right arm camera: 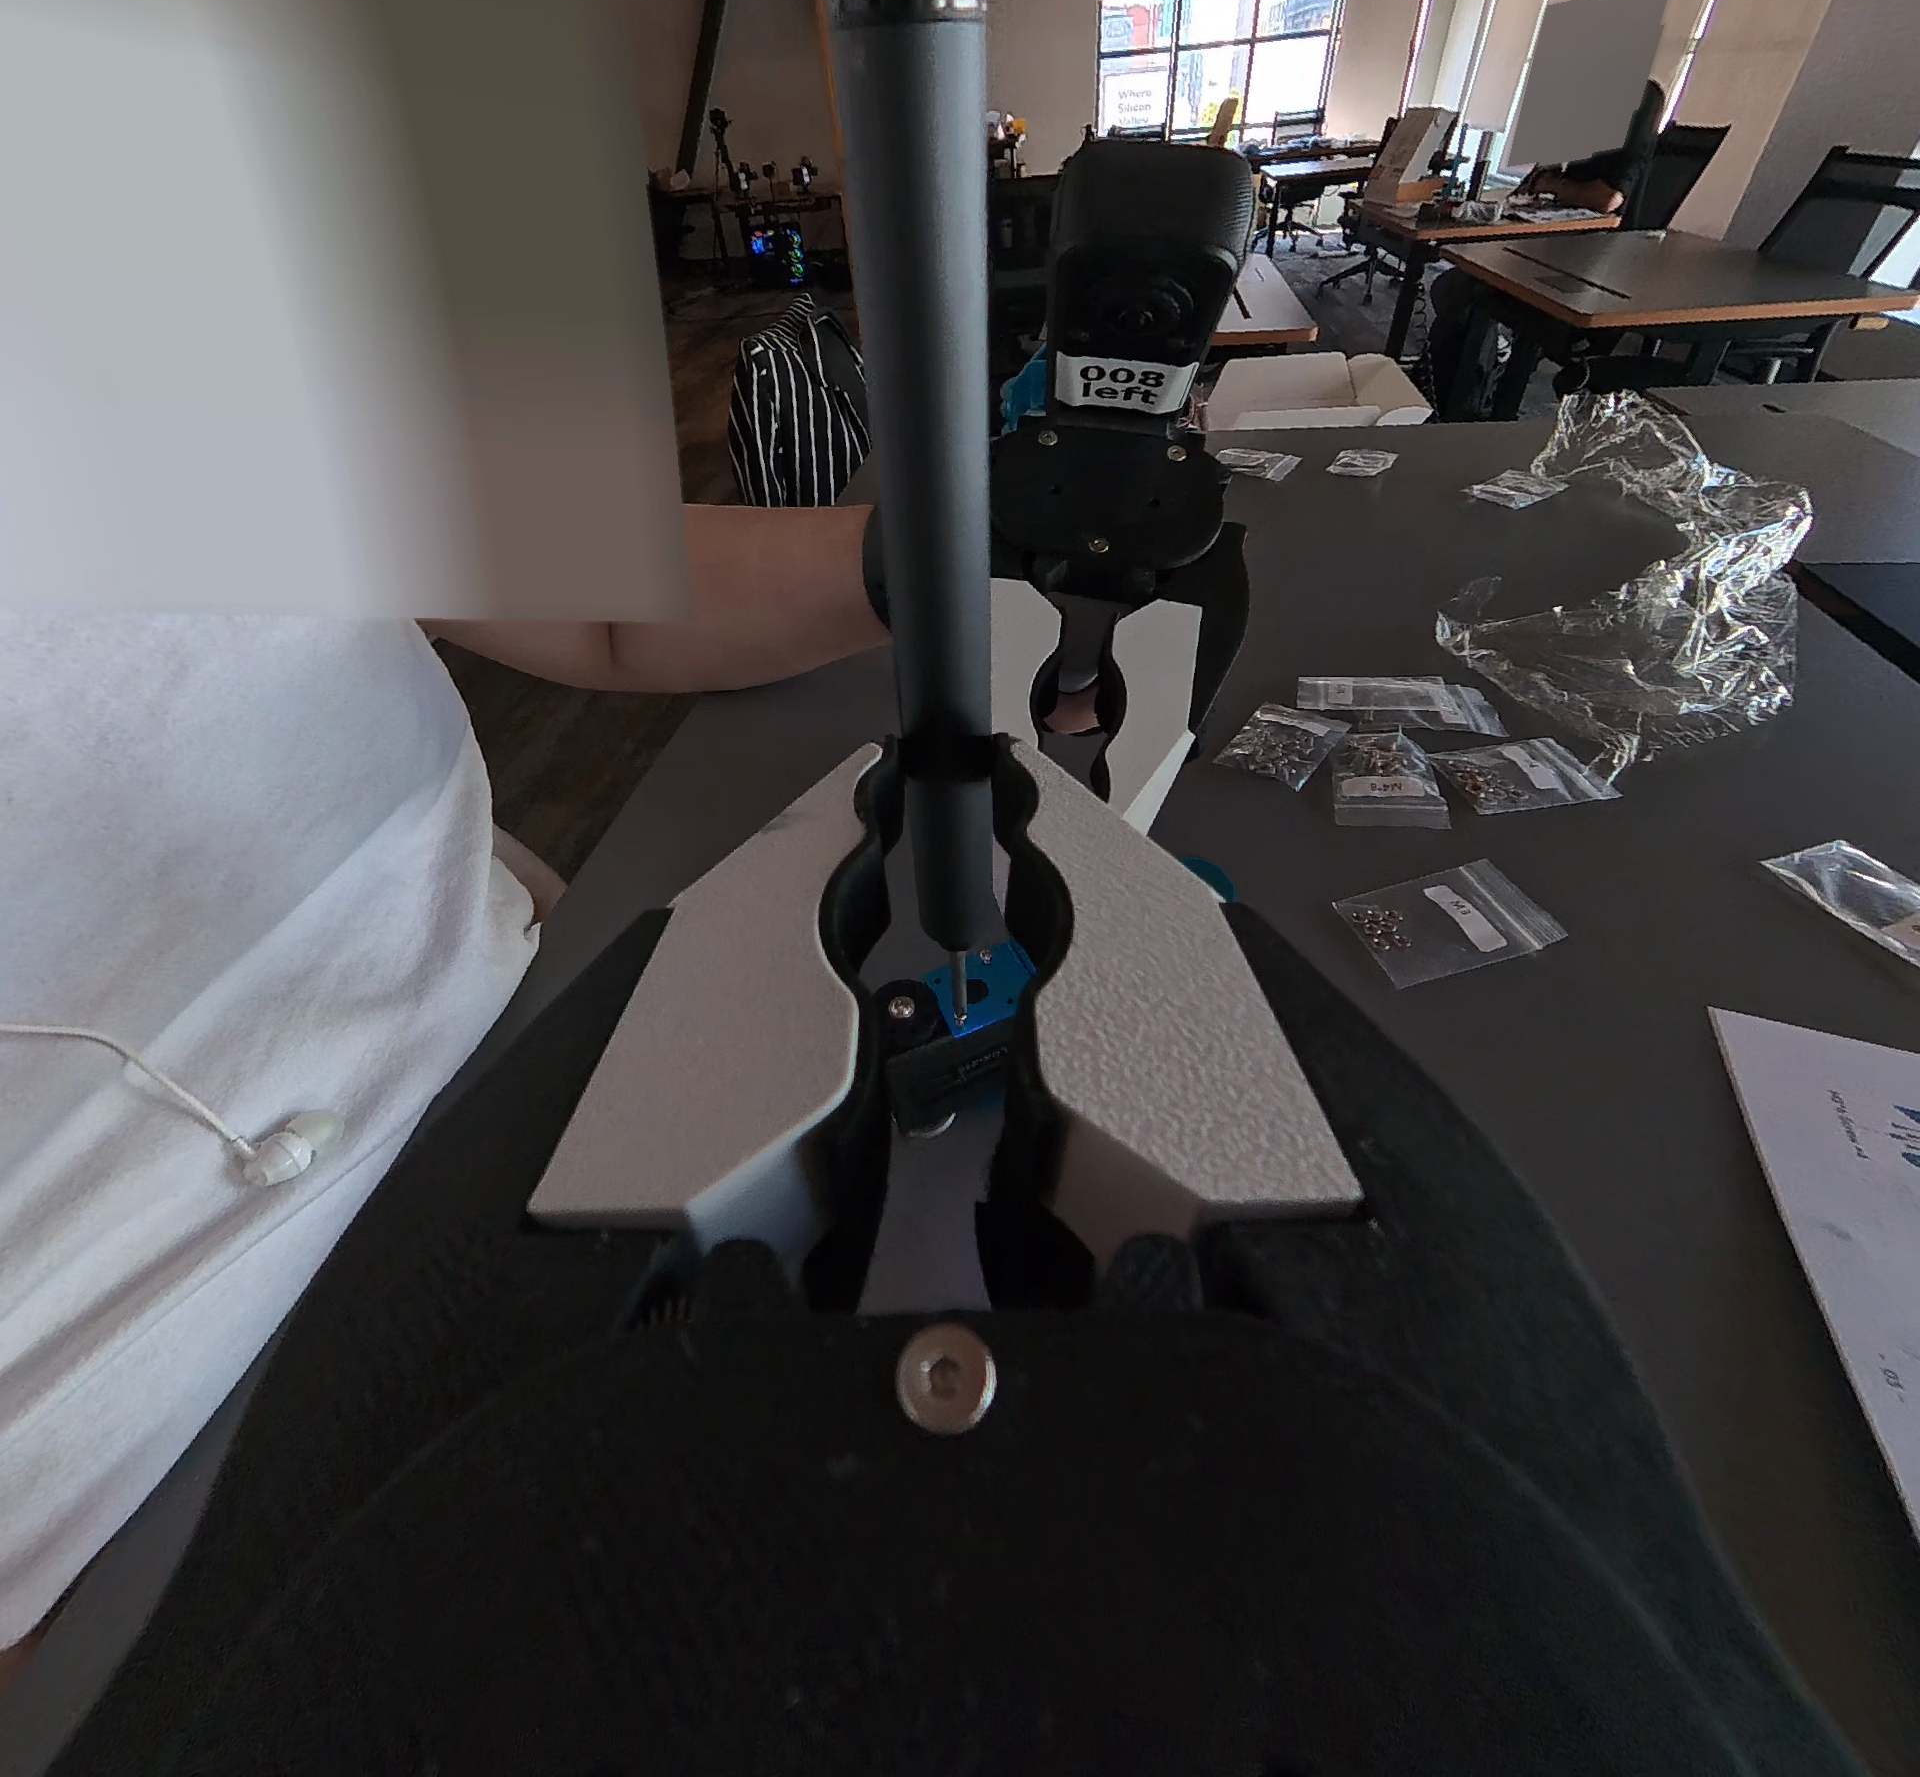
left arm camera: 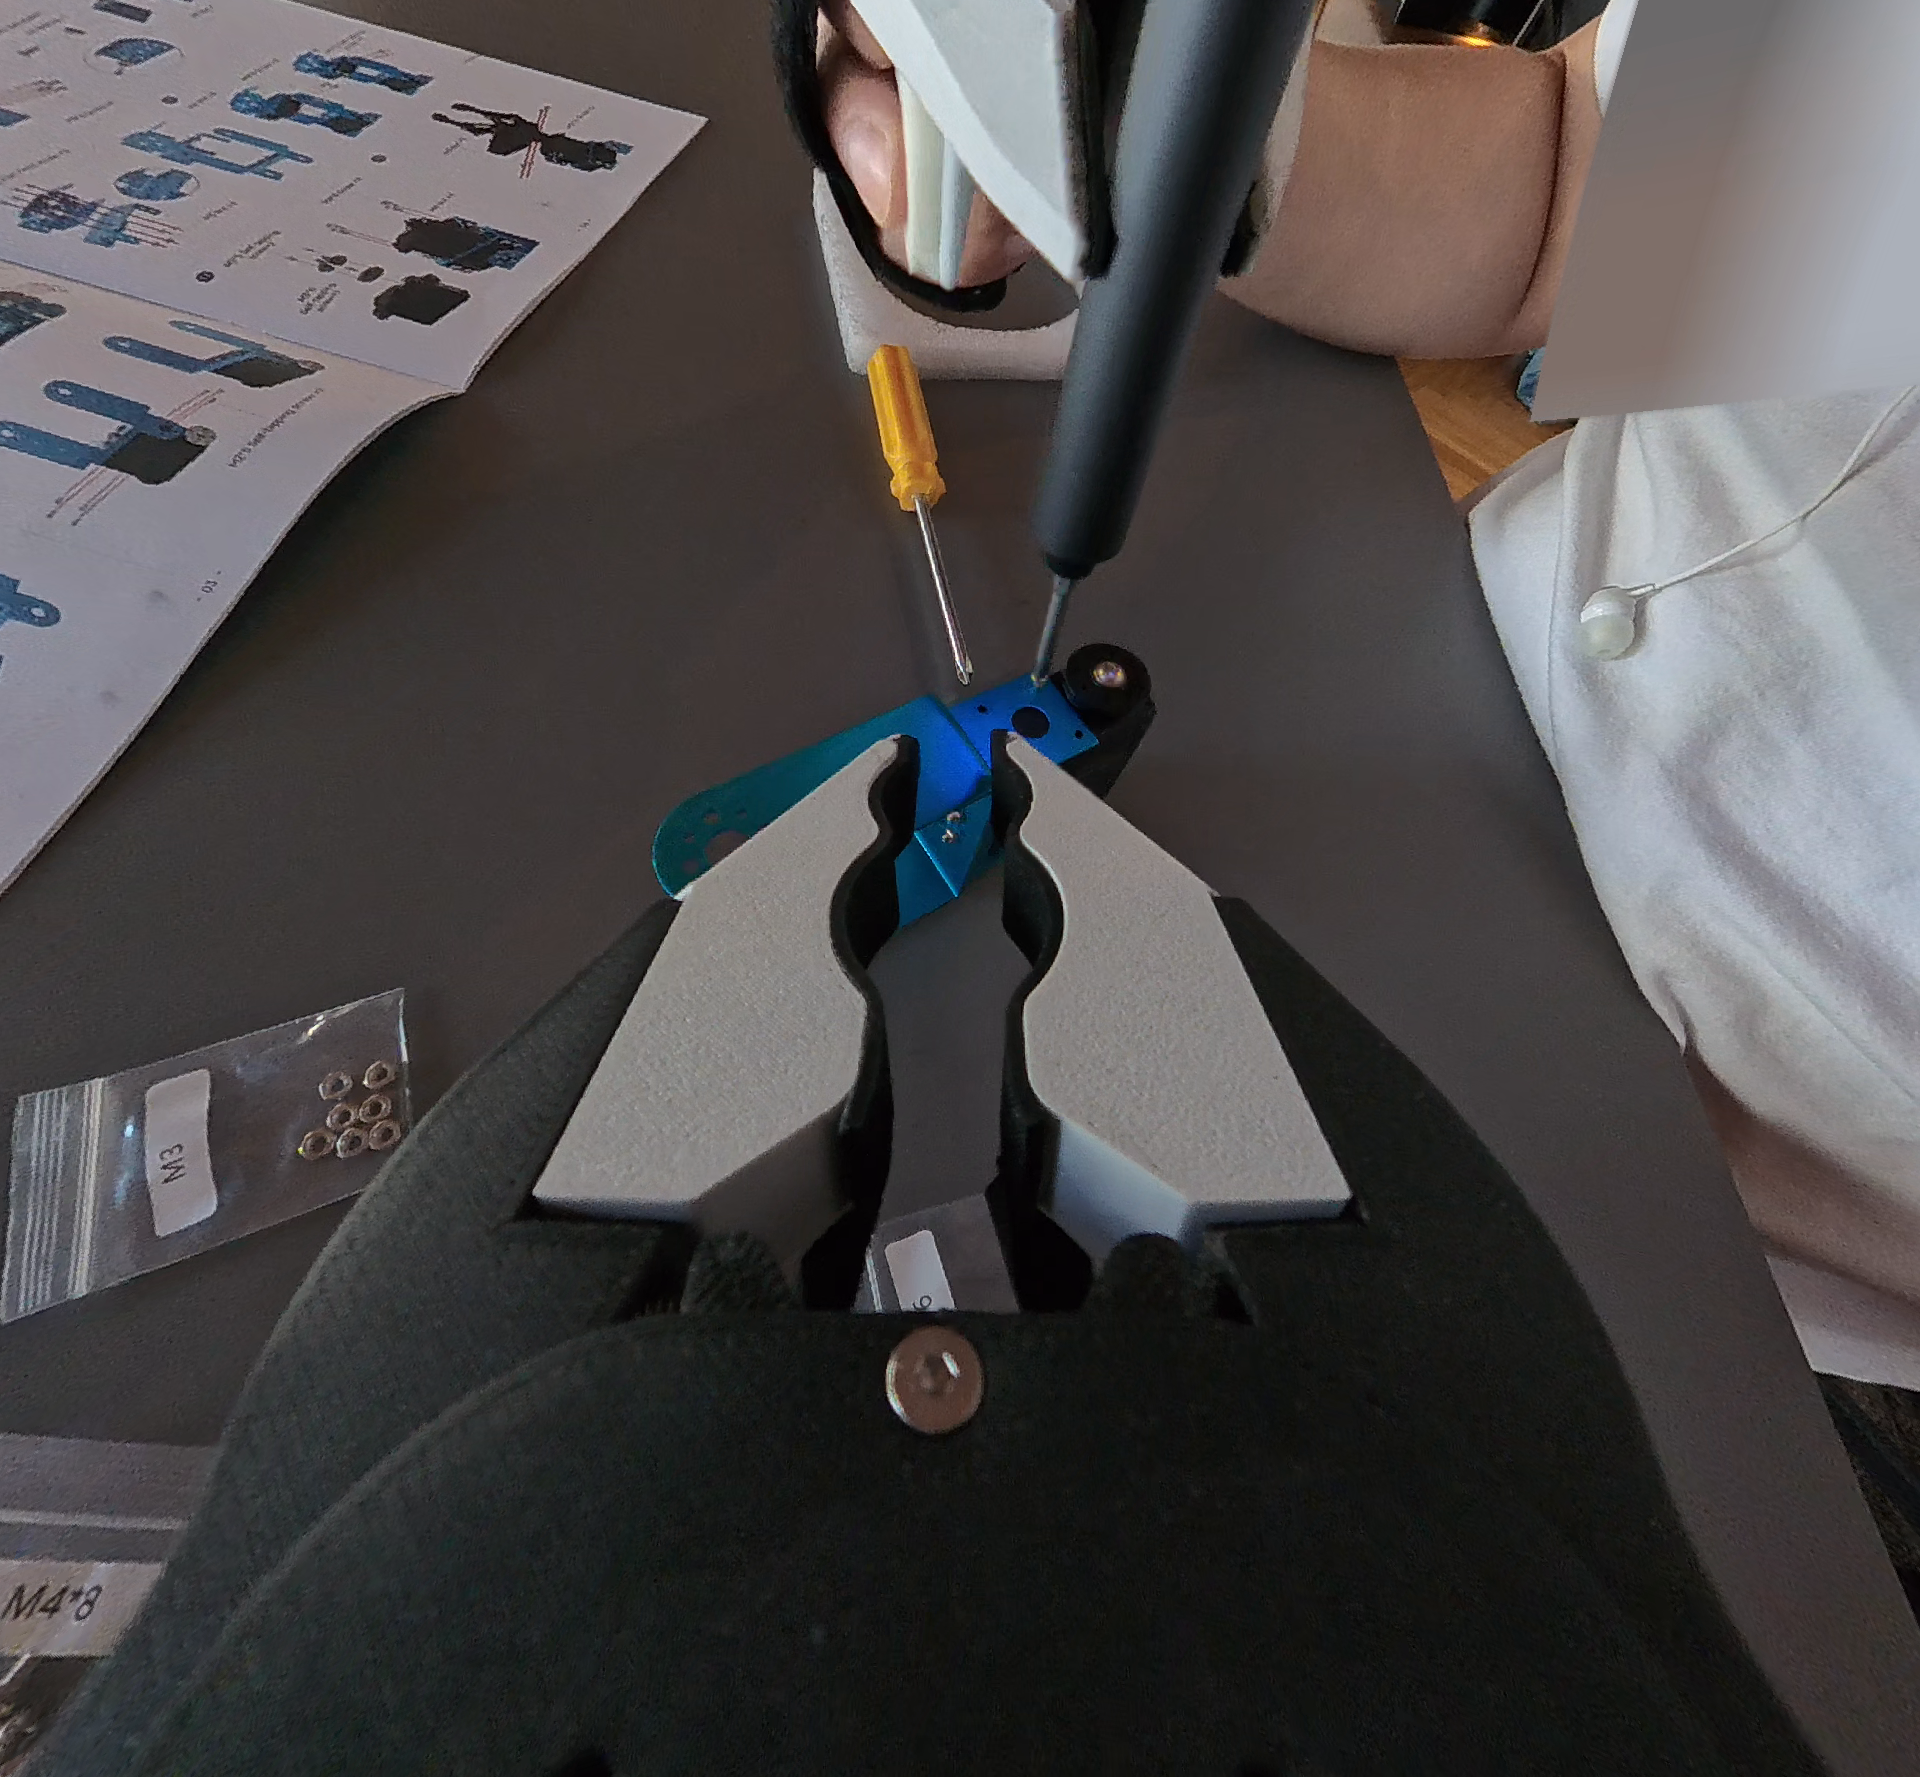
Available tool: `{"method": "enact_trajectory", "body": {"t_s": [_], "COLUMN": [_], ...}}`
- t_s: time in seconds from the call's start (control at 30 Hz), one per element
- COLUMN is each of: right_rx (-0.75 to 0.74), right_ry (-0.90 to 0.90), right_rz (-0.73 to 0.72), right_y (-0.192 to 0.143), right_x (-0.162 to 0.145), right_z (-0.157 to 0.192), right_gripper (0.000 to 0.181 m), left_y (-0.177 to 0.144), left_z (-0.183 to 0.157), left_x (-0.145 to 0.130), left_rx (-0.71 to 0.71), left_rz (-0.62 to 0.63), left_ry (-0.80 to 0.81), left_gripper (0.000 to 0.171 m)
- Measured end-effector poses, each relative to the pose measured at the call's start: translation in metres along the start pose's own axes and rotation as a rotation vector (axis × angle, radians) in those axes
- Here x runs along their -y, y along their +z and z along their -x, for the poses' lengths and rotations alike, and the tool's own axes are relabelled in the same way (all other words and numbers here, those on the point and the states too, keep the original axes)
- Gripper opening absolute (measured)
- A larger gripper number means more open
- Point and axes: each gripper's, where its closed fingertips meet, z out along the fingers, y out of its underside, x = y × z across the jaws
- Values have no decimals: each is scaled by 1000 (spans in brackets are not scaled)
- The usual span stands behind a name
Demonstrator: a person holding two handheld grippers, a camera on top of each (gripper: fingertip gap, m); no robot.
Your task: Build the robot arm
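Left gripper [left arm camera: 951,751] has its two grey fingers drawn in close on either side of the blue bracket [left arm camera: 925,725], the jaws pinching the folded middle of the part against the dark table [left arm camera: 623,584]. The bracket lies flat, and its rounded, perforated arm sticks out to the left of the fingers. A black servo [left arm camera: 1107,699] sits at the far end of the bracket, fitted to it, with a round horn and a bright screw on top.

Right gripper [right arm camera: 945,761] is clamped round a dark grey screwdriver [right arm camera: 920,377]. It grips the lower barrel and the tool stands nearly upright. The fine bit comes down onto the bracket's flat perforated plate and its tip touches near a small hole at the plate's edge, just beside the servo. Whether a screw sits under the tip is too small to tell.

Other items noted:
- An orange-handled screwdriver [left arm camera: 914,470] lies on the table with its tip just short of the bracket.
- A white foam block [left arm camera: 935,335] stands beyond it.
- An open instruction booklet [left arm camera: 260,221] lies well to the left.
- A small clear bag of nuts [left arm camera: 208,1145] lies near the left gripper's body.
- Further small bags of hardware [right arm camera: 1449,917] and a crumpled clear plastic wrapper [right arm camera: 1642,584] lie beyond, well apart from the bracket.
- A person in a white shirt [right arm camera: 208,896] sits close at the table edge.
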Motion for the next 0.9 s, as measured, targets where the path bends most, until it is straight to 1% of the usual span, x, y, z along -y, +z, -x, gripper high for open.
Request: {"method": "enact_trajectory", "body": {"t_s": [0.47,0.6,0.73,0.9], "right_rx": [13,18,19,19], "right_ry": [0,14,6,-6], "right_rz": [17,27,28,38], "right_y": [2,4,5,9], "right_x": [-1,-5,-4,-2], "right_z": [2,2,4,6], "right_gripper": [17,17,17,17], "left_y": [2,4,3,-1], "left_z": [-2,-5,-11,-9], "left_x": [1,1,2,5], "left_rx": [-13,-28,-69,-88], "left_rz": [-11,-7,-26,-75], "left_ry": [-11,-4,-24,-64], "left_gripper": [13,10,22,31]}}
